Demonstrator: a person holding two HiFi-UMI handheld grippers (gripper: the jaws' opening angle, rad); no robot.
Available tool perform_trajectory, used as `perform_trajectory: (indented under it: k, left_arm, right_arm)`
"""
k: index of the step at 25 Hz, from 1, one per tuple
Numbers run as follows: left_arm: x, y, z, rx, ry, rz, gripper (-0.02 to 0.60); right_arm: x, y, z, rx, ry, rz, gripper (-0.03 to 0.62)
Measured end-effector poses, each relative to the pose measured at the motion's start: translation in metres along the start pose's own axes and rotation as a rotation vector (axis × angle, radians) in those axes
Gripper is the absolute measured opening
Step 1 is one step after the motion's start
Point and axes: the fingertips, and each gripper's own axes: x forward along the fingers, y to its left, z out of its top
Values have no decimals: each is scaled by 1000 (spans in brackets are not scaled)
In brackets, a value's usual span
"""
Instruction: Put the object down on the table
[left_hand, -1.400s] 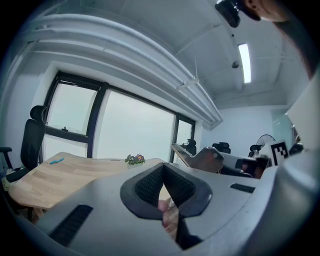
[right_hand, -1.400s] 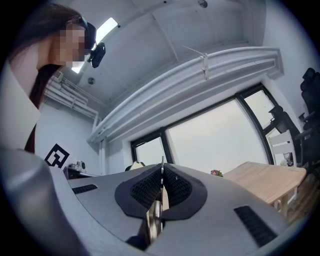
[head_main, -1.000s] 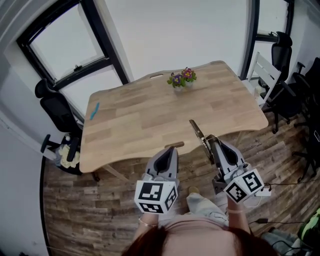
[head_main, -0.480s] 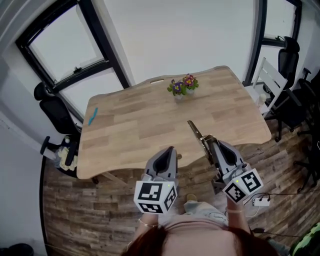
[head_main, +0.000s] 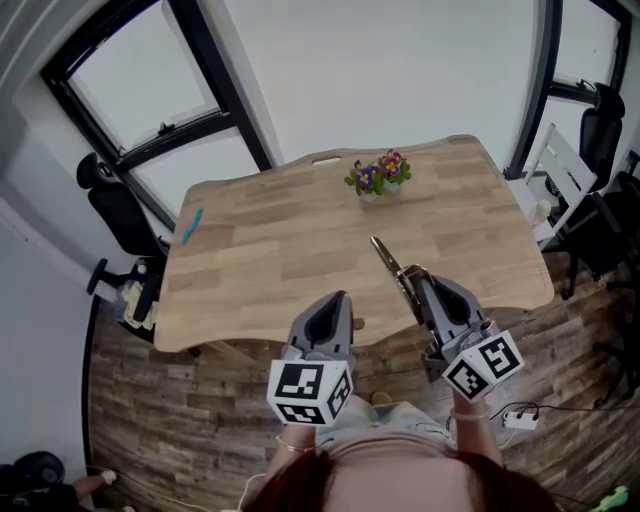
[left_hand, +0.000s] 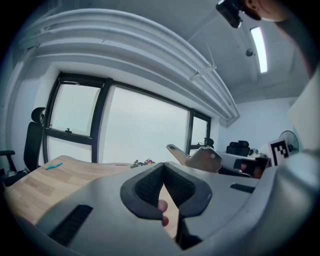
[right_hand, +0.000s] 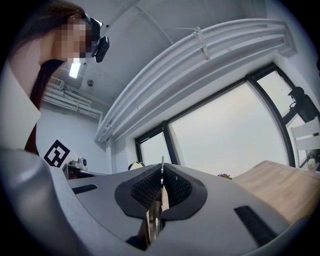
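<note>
My right gripper (head_main: 417, 277) is shut on a flat, tan metal tool (head_main: 388, 258), which sticks out forward and left above the near part of the wooden table (head_main: 260, 250). In the right gripper view the tool (right_hand: 154, 220) shows edge-on as a thin blade pinched between the pads. My left gripper (head_main: 336, 299) hovers over the table's near edge, shut with nothing in it. The left gripper view shows its pads (left_hand: 150, 187) meeting, with the tool (left_hand: 196, 157) off to the right.
A small pot of flowers (head_main: 378, 176) stands at the table's far side, and a blue item (head_main: 190, 224) lies near its left edge. A black office chair (head_main: 112, 214) is to the left. A white chair (head_main: 556, 170) and a black chair (head_main: 602, 112) are on the right.
The head view has shifted a little, so the table sits slightly higher and to the right. Both grippers stay near the table's front edge, with the tool still held.
</note>
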Motion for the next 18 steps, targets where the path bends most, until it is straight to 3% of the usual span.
perform_trajectory:
  k: [7, 18]
  left_arm:
    - [12, 12, 0, -12, 15, 25, 2]
    - [47, 48, 4, -16, 27, -15, 2]
  right_arm:
    - [24, -9, -12, 5, 33, 25, 3]
    - [69, -20, -32, -25, 81, 3, 3]
